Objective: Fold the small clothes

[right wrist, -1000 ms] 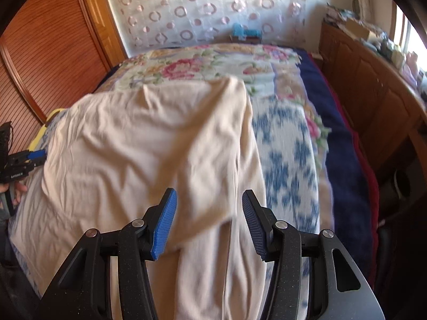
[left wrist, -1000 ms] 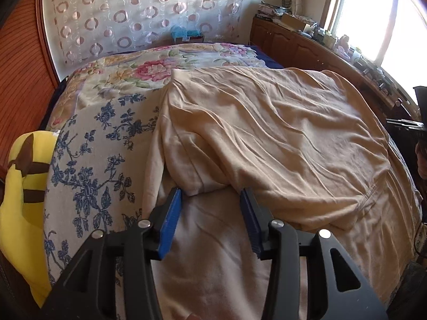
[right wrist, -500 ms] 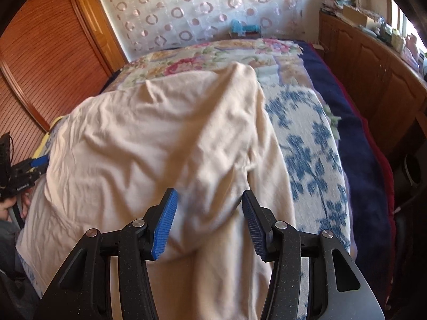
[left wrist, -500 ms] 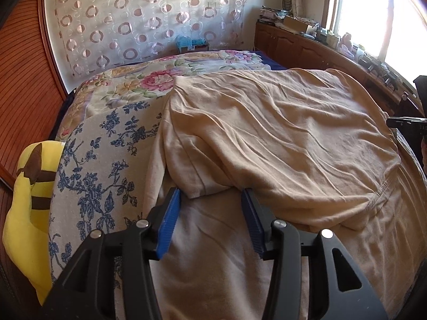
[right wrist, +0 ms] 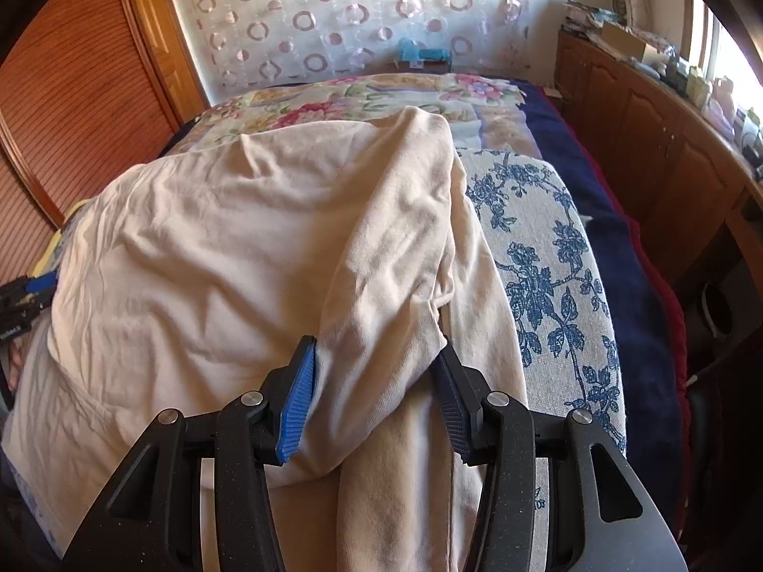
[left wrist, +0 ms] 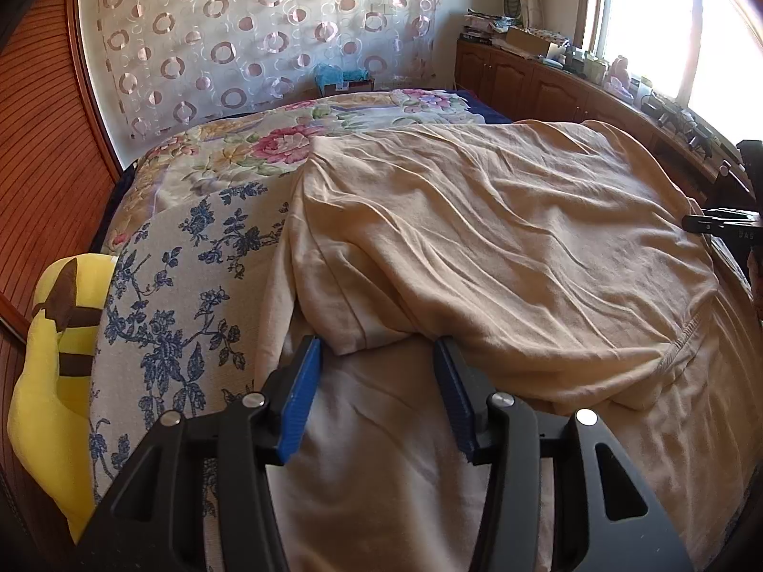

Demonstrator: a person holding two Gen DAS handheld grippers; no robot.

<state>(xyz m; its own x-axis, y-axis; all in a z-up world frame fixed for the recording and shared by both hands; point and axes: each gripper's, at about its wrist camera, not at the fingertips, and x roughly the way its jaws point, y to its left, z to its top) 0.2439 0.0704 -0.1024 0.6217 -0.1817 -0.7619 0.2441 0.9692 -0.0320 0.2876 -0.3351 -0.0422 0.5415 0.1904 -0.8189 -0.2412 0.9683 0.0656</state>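
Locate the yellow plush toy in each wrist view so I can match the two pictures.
Left wrist view: the yellow plush toy fills the lower left edge, beside the blue-flowered cloth.
Right wrist view: only a yellow sliver shows at the far left, behind the beige garment.
Shared landmark: the circle-patterned curtain behind the bed.

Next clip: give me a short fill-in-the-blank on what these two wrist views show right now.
1. The beige garment lies spread on a ____.
2. The pads on the left gripper are coloured ____.
3. The plush toy at the bed's edge is mostly ____.
4. The right gripper has its jaws ____ around a fold of the garment.

Missing words: bed; blue; yellow; open
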